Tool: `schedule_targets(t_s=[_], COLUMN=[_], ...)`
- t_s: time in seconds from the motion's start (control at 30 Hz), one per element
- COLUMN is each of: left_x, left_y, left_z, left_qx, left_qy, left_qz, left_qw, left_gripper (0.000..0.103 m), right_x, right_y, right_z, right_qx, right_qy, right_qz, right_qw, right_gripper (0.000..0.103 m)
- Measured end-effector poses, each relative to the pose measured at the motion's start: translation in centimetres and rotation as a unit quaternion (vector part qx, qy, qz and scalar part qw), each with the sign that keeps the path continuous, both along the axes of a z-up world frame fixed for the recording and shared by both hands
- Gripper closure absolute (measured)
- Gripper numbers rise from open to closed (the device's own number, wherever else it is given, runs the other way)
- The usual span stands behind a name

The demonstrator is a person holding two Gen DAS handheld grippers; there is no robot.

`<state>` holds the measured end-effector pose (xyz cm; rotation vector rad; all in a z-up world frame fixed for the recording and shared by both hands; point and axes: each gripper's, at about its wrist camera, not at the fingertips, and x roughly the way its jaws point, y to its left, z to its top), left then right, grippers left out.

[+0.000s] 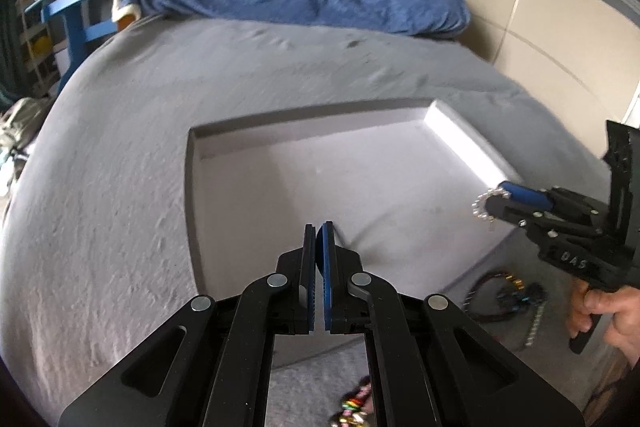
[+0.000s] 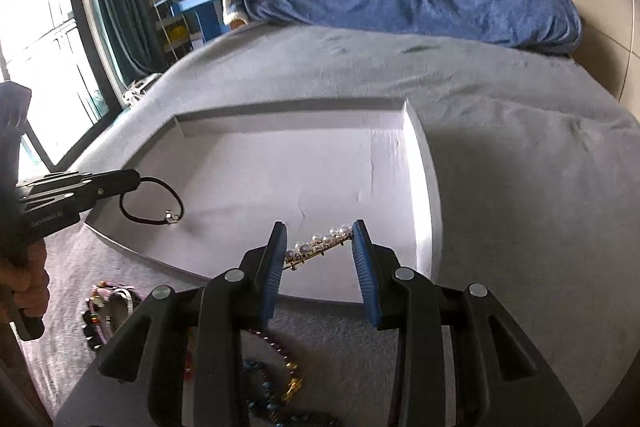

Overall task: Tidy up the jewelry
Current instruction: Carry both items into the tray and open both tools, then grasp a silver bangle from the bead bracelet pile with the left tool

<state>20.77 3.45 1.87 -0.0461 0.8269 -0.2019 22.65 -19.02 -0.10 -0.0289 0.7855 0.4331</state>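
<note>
Jewelry heap (image 2: 276,387) largely behind right hand-held gripper (image 2: 320,255), perhaps beaded strands, bottom edge cropped.

The left gripper (image 1: 319,227) is pinched tight on a black hair tie (image 2: 154,201). The right gripper (image 2: 320,233) holds a pearl bracelet (image 2: 320,243) between its spread fingers.

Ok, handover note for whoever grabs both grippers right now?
Left gripper: shut on a black hair tie with a small metal charm, hanging over the shallow white cardboard tray.
Right gripper: holds a pearl-beaded gold bracelet between its fingers, above the tray's near edge.
Done: nothing lies in the tray yet.
Left: release both pieces into the tray, then fetch the beaded necklaces and bracelets from the grey bedspread.
</note>
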Motion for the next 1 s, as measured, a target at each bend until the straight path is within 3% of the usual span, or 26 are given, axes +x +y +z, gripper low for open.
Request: schedule_targets(t_s=[0.2, 0.3, 0.33, 0.43, 0.53, 0.7, 1.0], left_x=[0.1, 0.0, -0.2, -0.8, -1.5, -3.6, -7.9], left_y=[0.4, 0.4, 0.4, 0.6, 0.3, 0.0, -0.1], left_z=[-1.2, -1.3, -1.4, -1.2, -0.6, 0.7, 1.4], left_qx=[0.017, 0.020, 0.020, 0.012, 0.007, 0.000, -0.006], left_qy=[0.017, 0.018, 0.017, 0.009, -0.003, -0.034, -0.066], left_qz=[0.017, 0.024, 0.027, 0.029, 0.032, 0.038, 0.029], left_qw=[0.9996, 0.9994, 0.9993, 0.9995, 0.9995, 0.9987, 0.9974], left_gripper=[0.098, 0.084, 0.080, 0.073, 0.049, 0.028, 0.024], right_x=[0.0, -0.1, -0.2, -0.9, -1.7, -3.3, -5.5], right_y=[-0.5, -0.5, -0.5, -0.9, -1.4, -2.2, -3.7], right_z=[-0.2, -0.2, -0.2, 0.0, 0.3, 1.1, 1.8], right_qx=[-0.007, -0.008, -0.008, -0.004, 0.003, 0.002, 0.015], right_qy=[-0.001, -0.004, -0.006, -0.012, -0.018, -0.031, -0.037], right_qz=[-0.014, -0.015, -0.015, -0.017, -0.025, -0.035, -0.058], right_qw=[1.000, 1.000, 1.000, 1.000, 1.000, 0.999, 0.998], right_gripper=[0.068, 0.064, 0.058, 0.054, 0.048, 0.044, 0.040])
